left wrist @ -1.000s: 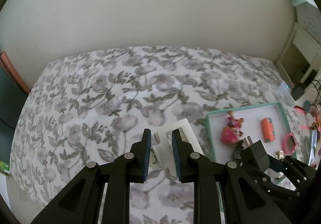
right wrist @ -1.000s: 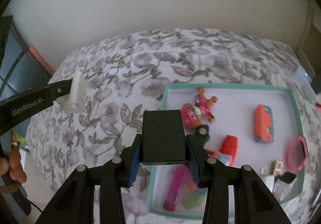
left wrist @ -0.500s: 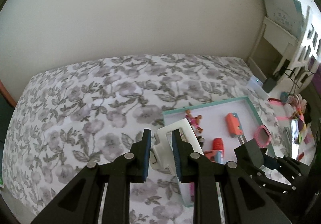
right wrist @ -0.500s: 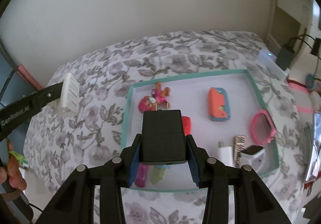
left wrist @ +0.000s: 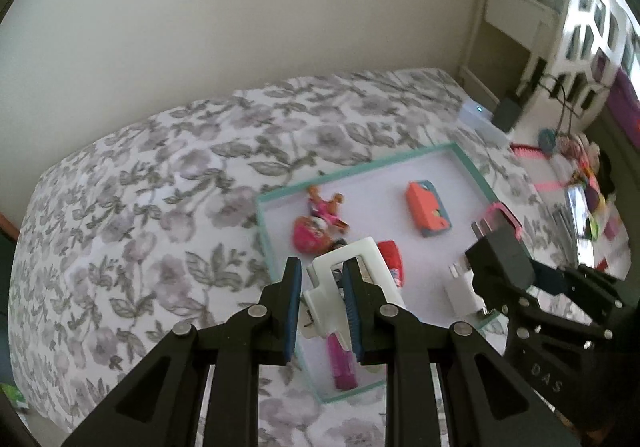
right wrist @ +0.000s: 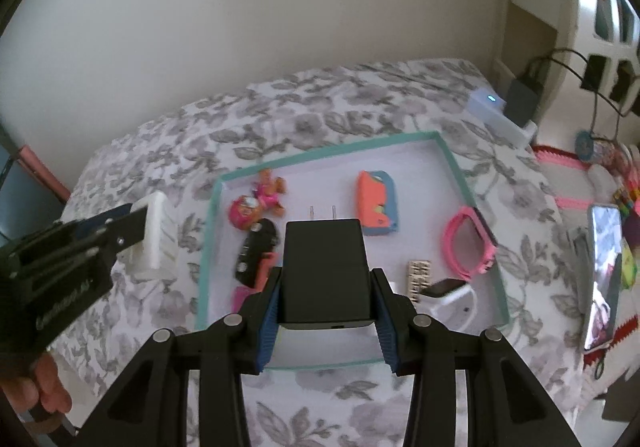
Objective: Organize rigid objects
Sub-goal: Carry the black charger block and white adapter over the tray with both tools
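Note:
My left gripper (left wrist: 320, 307) is shut on a white plastic bracket (left wrist: 352, 279) and holds it above the near left corner of the teal-rimmed tray (left wrist: 468, 163). It also shows in the right wrist view (right wrist: 156, 235), left of the tray (right wrist: 452, 159). My right gripper (right wrist: 326, 311) is shut on a black power adapter (right wrist: 324, 271), prongs pointing forward, above the tray's near middle. The adapter also shows in the left wrist view (left wrist: 500, 259). In the tray lie a pink doll (right wrist: 260, 199), an orange case (right wrist: 376, 203), a pink mirror (right wrist: 472, 243) and a white smartwatch (right wrist: 452, 295).
The tray sits on a bed with a grey floral cover (left wrist: 140, 207). A wall is behind it. To the right are a white device with a blue light (right wrist: 488, 103), a phone (right wrist: 604, 275), cables and colourful clutter on a white table.
Both grippers have moved right and forward over the tray, each with its object still held. The tray now lies nearer and more central in both views.

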A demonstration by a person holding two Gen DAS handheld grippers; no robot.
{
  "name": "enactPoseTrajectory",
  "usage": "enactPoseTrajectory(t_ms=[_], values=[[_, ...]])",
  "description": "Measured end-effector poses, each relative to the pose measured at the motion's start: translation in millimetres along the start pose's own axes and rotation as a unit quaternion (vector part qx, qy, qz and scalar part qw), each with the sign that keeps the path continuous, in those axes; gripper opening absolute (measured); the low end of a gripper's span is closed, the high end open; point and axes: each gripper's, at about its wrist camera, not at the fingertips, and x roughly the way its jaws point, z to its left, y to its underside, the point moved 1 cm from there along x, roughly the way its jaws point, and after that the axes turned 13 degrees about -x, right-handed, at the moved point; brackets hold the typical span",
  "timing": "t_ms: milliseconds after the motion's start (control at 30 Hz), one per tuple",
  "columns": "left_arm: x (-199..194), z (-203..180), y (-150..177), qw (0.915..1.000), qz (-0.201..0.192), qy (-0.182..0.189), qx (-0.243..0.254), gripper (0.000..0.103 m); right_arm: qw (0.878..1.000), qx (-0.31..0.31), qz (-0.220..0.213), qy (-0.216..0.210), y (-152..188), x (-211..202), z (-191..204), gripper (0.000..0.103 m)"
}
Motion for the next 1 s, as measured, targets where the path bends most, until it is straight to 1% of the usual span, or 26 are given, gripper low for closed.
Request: enactPoseTrajectory(t_ms=[133,267,333,400,533,667,1000], values=[[12.5,-17.5,7.1,0.9996,0.022,0.011,0.014,0.022,1.000,0.011,0.016,0.010,3.9,6.9,-15.9,0.044],[29.2,-31.5,15.5,0.9984,0.046,0.011,0.029,0.022,0.999,0.022,0.029,0.007,7.1,14.7,-25.9,0.044],[37.4,-33.3,18.2,0.9976,0.061,0.013,0.029,0.022,0.999,0.023,0.035,0.007,8.4,17.2,-27.6,0.044],[45.1,-31.4,20.4,0.9969,0.075,0.012,0.024,0.022,0.999,0.022,0.038,0.005,8.9,19.9,-27.6,0.044],[54.3,-21.6,20.7,0.9959,0.089,0.004,0.009,0.022,0.999,0.018,0.049,0.001,10.4,27.1,-24.5,0.044],[64.4,-10.6,22.2,0.9935,0.113,0.005,-0.009,0.022,0.998,0.010,0.065,-0.003,13.2,35.6,-19.6,0.044],[82.6,6.4,29.5,0.9875,0.157,-0.004,-0.019,0.022,0.996,-0.001,0.084,-0.004,15.0,47.4,-11.3,0.044]])
